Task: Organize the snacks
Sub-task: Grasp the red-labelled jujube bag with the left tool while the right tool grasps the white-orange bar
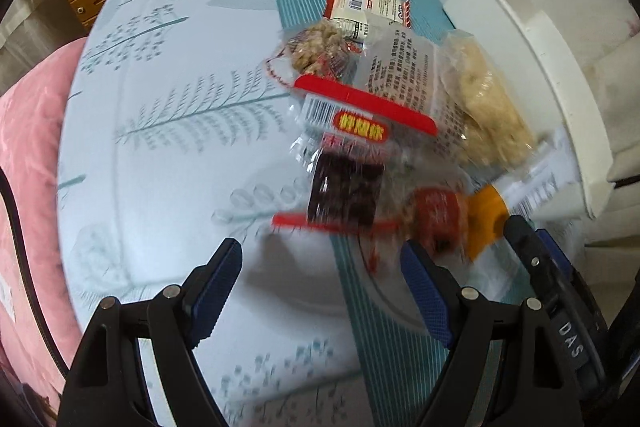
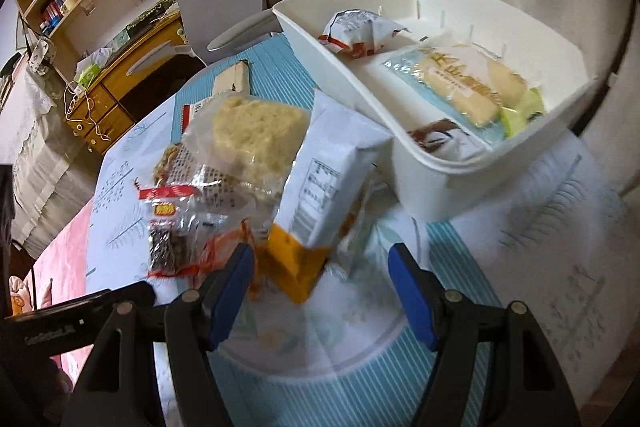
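White bin; pale blue leaf-print tablecloth; white-and-orange packet; blue-padded gripper.

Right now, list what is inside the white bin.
The white bin holds a crumpled red-and-white wrapper, a blue pack of pale yellow bars and a brown-and-white packet. Anything under these packs is covered.

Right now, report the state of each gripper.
Left gripper: open, holding nothing, above the tablecloth beside the snack pile.
Right gripper: open, holding nothing, the white-and-orange packet just ahead.
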Available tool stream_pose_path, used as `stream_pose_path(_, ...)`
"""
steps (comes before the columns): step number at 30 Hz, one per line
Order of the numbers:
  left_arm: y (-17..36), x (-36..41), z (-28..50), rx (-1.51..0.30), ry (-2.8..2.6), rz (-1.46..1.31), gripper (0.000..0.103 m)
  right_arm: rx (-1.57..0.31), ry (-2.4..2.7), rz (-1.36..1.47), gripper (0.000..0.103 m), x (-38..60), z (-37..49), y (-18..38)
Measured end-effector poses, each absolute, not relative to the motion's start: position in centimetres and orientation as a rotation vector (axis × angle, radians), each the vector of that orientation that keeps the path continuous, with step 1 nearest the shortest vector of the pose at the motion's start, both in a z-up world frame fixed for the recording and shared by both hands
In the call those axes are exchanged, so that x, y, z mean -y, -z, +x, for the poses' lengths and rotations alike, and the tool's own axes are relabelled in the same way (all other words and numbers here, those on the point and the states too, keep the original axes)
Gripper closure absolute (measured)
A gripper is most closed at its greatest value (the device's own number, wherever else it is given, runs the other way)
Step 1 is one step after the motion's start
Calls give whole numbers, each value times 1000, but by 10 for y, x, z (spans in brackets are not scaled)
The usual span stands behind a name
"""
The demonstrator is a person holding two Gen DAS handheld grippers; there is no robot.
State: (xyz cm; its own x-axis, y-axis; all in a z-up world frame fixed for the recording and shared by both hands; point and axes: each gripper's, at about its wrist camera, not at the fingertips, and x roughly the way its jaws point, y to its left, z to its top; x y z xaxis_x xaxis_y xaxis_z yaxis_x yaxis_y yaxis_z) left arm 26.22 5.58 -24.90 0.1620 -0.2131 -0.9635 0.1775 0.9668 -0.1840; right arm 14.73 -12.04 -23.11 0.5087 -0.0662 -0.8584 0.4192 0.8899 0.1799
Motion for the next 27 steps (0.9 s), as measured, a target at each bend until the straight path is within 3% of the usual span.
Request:
stream_pose_path(12,273,-40,286,-1336,279,-14,26,-962,240,279,33,118,173,247)
stream_pose_path(14,273,-35,289,-1322,291,7,30,-968,241,277,41,119,174,249)
stream_pose_path(21,272,-27,290,-1300,310,-4,62,-995,229,264,49,120,177,246)
stream_pose_path(27,264,-41,279,-1303,321,-36,64,-1025,223,244,58,116,175,238)
